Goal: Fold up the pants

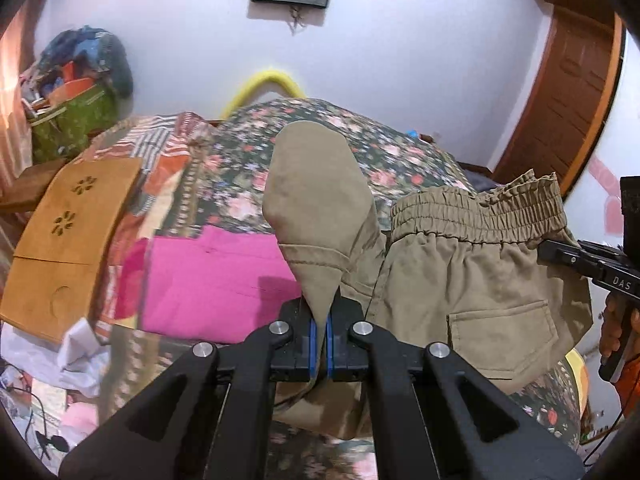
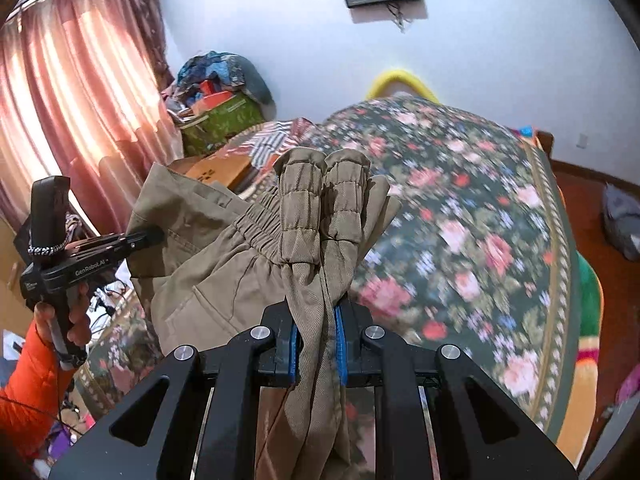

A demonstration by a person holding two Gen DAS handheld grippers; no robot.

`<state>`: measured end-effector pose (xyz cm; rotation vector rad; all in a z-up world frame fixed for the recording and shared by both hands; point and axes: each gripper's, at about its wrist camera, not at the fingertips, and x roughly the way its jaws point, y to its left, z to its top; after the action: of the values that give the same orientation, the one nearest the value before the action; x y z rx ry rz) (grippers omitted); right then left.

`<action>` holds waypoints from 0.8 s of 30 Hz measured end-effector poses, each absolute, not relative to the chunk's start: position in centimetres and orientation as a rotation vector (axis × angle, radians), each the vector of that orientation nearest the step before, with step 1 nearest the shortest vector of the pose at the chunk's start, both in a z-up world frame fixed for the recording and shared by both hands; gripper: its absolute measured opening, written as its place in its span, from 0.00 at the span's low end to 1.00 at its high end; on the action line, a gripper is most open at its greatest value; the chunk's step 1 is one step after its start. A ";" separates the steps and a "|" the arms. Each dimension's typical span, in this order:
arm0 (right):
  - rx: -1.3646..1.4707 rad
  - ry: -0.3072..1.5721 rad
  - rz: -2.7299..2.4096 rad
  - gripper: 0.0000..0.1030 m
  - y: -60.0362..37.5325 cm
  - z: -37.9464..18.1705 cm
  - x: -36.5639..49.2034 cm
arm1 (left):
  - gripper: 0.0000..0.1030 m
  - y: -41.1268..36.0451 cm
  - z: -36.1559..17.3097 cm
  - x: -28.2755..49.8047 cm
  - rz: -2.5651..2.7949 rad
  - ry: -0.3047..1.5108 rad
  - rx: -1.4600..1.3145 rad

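Observation:
The khaki pants (image 1: 472, 280) hang in the air above the bed, held by both grippers. My left gripper (image 1: 320, 344) is shut on a hemmed end of the pants, which sticks up past its blue pads. My right gripper (image 2: 318, 348) is shut on the bunched elastic waistband (image 2: 320, 216). In the left wrist view the right gripper (image 1: 560, 254) grips the waistband at the far right, with a back pocket (image 1: 502, 336) below. In the right wrist view the left gripper (image 2: 148, 238) holds the cloth at the left.
A bed with a floral cover (image 2: 460, 208) lies below. A pink garment (image 1: 216, 280) and a wooden lap table (image 1: 68, 240) lie on it. A pile of bags and clothes (image 1: 80, 92) stands by the wall. Pink curtains (image 2: 72, 92) hang at the left, a wooden door (image 1: 576, 92) at the right.

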<state>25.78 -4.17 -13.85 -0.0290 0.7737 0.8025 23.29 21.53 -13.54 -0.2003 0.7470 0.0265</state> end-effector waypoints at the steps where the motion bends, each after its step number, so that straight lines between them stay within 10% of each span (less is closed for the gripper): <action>1: -0.035 0.769 0.808 0.12 -3.5 -13.7 26.0 | 0.03 22.2 -13.5 23.4 0.036 0.746 -0.202; 24: -0.116 0.804 0.864 0.12 11.3 -19.1 34.6 | 0.03 36.8 -22.3 31.0 0.195 0.861 -0.327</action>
<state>34.56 11.30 -19.13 -0.1155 0.8039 0.8642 30.98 36.85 -22.26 -0.3274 0.8605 0.1951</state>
